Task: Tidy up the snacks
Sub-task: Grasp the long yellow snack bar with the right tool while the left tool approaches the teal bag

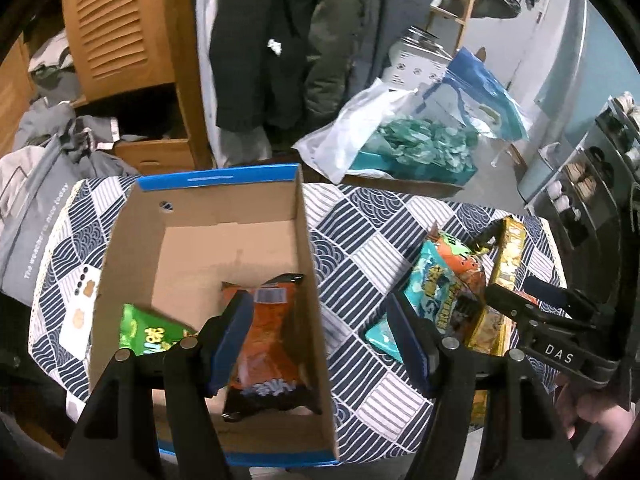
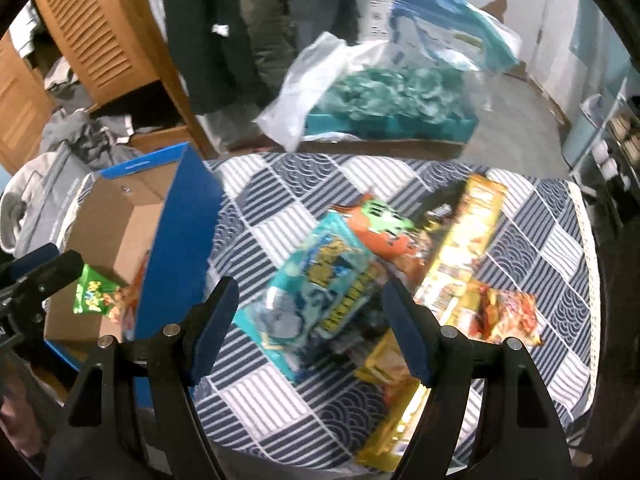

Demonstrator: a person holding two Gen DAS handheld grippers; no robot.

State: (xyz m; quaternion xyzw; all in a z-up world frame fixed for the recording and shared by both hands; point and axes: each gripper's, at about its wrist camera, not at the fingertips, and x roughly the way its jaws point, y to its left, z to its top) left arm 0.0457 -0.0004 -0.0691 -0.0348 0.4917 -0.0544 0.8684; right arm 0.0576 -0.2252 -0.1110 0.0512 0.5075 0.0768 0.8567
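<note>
Left wrist view looks down into the cardboard box (image 1: 208, 256), which stands on the left part of the table (image 1: 360, 248) with its blue rim toward the far edge. Inside it lie an orange snack bag (image 1: 272, 336) against the right wall and a green snack bag (image 1: 148, 330) by the left wall. The left gripper (image 1: 316, 344) hangs above the box's right wall with its fingers (image 1: 230, 334) spread wide and nothing between them.

To the right of the box, a heap of packets rests on the checked cloth: a teal snack bag (image 2: 320, 292) on top, an orange-and-green packet (image 2: 380, 228) behind it, a long yellow packet (image 2: 464, 240) toward the right edge, and a red-and-yellow packet (image 2: 504, 312) just beside that. The right gripper (image 2: 310, 326) hovers over the teal bag, fingers (image 2: 408, 332) wide apart and empty; this view is blurred.

Beyond the table's far edge sits a clear plastic bag of teal items (image 1: 412, 148).
</note>
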